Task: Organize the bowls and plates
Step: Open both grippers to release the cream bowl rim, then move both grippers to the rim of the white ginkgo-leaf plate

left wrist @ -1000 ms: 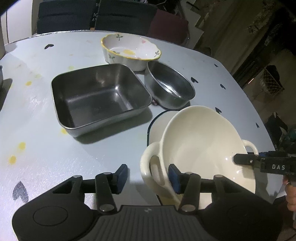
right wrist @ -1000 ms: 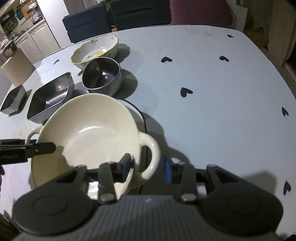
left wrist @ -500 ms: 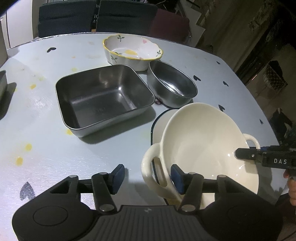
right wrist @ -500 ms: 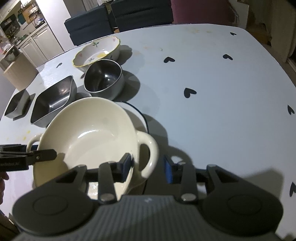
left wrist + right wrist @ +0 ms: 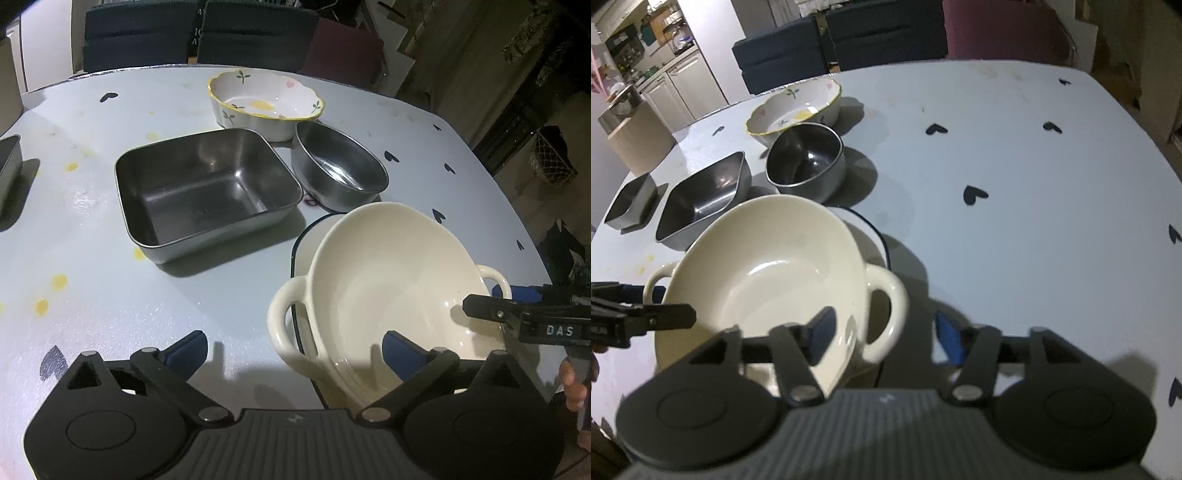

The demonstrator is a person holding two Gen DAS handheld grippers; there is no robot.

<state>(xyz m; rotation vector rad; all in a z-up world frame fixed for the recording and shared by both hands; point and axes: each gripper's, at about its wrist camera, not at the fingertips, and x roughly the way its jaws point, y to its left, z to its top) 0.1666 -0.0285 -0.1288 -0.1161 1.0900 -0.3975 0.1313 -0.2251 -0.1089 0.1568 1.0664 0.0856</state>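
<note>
A heart-dotted pale table (image 5: 92, 288) bears a square steel pan (image 5: 207, 192), steel bowl (image 5: 338, 166), floral bowl (image 5: 264, 99) and blue-rimmed plate (image 5: 304, 236).

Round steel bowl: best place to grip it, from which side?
Judging by shape, pinch the round steel bowl at its thin rim, one finger inside, from above on the open tabletop side. It has no handles; the floral bowl and square steel tray crowd the other sides.
</note>
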